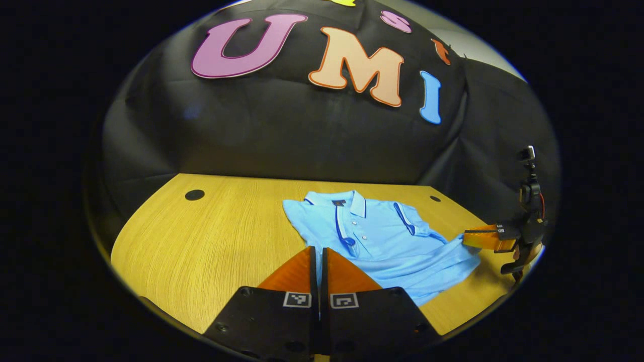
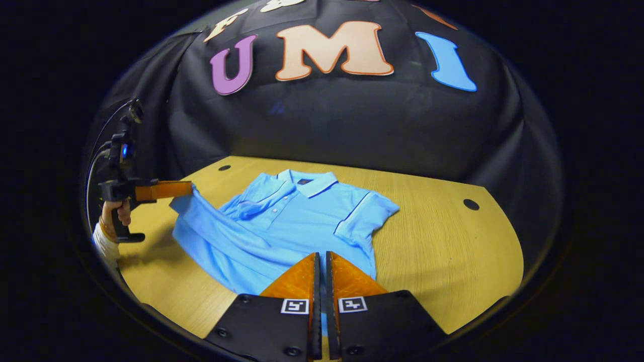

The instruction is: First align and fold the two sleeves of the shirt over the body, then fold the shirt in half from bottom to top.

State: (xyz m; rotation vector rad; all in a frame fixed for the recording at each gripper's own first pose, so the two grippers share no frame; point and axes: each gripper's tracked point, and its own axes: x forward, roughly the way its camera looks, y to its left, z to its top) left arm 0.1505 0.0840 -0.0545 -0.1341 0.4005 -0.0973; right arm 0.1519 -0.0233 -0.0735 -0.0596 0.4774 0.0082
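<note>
A light blue polo shirt (image 1: 387,236) lies collar-up toward the wall on the wooden table (image 1: 201,241). My left gripper (image 1: 319,249) is shut, with a thin strip of blue cloth pinched between its fingers at the shirt's lower edge. In the right gripper view the left gripper (image 2: 191,188) holds a raised corner of the shirt (image 2: 282,226) above the table. My right gripper (image 2: 322,254) is also shut on blue cloth at the hem; in the left gripper view the right gripper (image 1: 465,237) grips the other lifted corner. One sleeve (image 2: 367,213) lies flat at the shirt's side.
The booth's black cloth wall stands behind the table (image 2: 443,251). Dark round holes (image 1: 194,194) (image 2: 471,204) sit near the table's far corners. A hand (image 2: 113,213) with a white sleeve holds the left gripper's handle. Bare wood stretches on both sides of the shirt.
</note>
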